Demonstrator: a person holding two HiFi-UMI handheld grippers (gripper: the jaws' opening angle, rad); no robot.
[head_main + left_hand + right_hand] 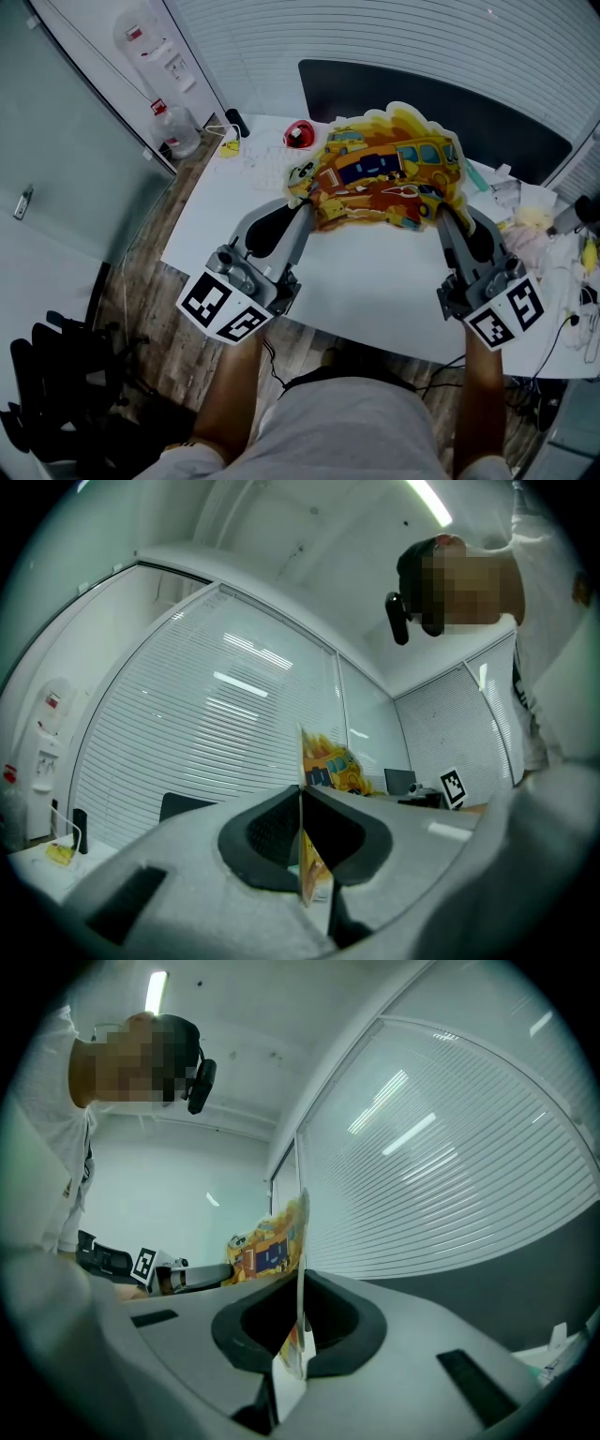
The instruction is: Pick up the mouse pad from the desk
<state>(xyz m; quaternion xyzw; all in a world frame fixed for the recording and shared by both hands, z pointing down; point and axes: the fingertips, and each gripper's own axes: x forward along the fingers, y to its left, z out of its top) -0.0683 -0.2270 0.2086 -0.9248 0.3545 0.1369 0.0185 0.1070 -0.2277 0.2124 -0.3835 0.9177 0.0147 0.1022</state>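
The mouse pad, yellow and orange with a cartoon school bus, hangs in the air above the white desk, slightly bowed. My left gripper is shut on its left edge and my right gripper is shut on its right edge. In the left gripper view the mouse pad stands edge-on, pinched between the jaws of the left gripper. In the right gripper view the mouse pad rises from the closed jaws of the right gripper, and the left gripper shows beyond it.
A red round object sits at the desk's far edge. Clutter of papers and cables fills the desk's right end. A dark chair back stands behind the desk, a water dispenser at the far left, black chairs on the floor.
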